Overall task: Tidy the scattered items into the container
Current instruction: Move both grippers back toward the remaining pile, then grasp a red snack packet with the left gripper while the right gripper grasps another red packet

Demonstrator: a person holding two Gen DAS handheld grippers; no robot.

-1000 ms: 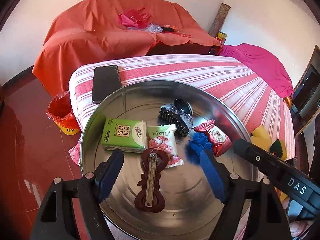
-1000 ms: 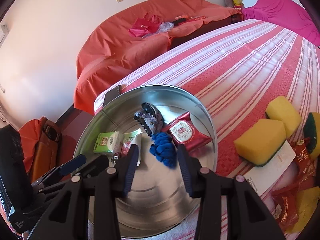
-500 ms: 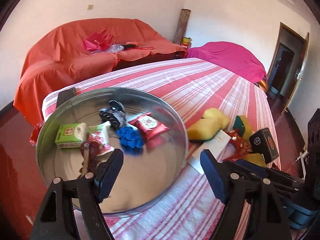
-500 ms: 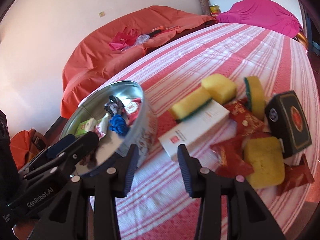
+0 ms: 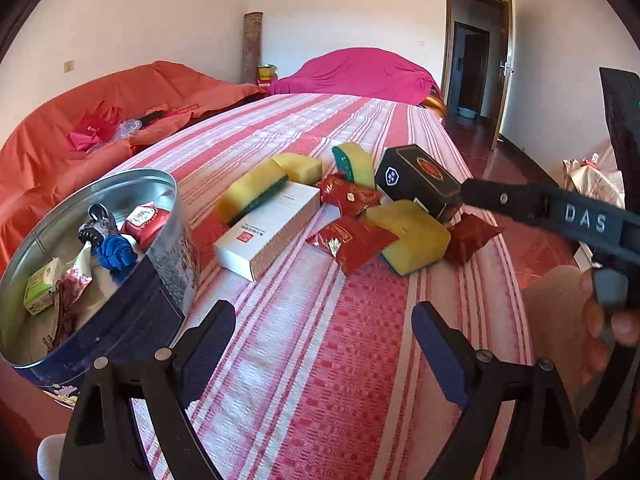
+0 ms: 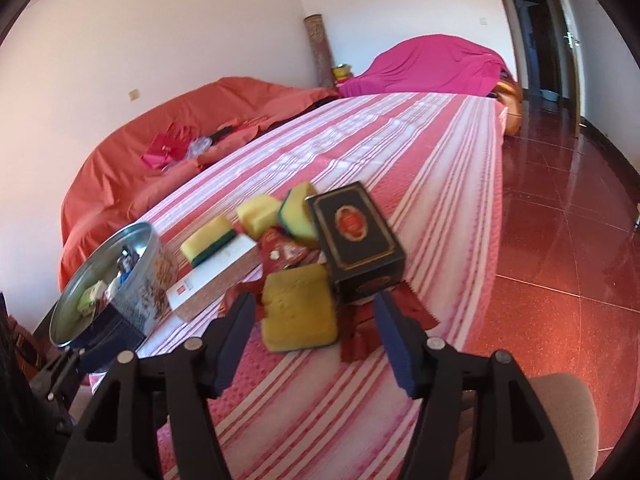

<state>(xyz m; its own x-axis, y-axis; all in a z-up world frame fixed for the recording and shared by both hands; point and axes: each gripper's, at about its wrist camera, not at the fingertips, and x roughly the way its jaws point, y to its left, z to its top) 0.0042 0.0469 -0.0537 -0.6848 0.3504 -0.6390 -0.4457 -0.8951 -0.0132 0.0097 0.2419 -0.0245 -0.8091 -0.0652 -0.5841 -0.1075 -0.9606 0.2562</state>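
A round metal tin stands at the left end of the striped table, also visible in the right wrist view as the tin; inside lie a blue scrunchie, a red packet and a green pack. Scattered to its right are a white box, yellow sponges, red packets and a black box. My left gripper hovers over bare cloth, jaws opening, nothing between them. My right gripper is opening too; a yellow sponge shows in its gap, untouched.
An orange-covered sofa and a magenta-covered seat stand behind the table. The table's right edge drops to a red tiled floor. A doorway lies at the far right. A person's hand holds the right gripper.
Both views have swung right, from above the tin to the scattered items. The right jaws have spread much wider, the left jaws a little. Neither holds anything.
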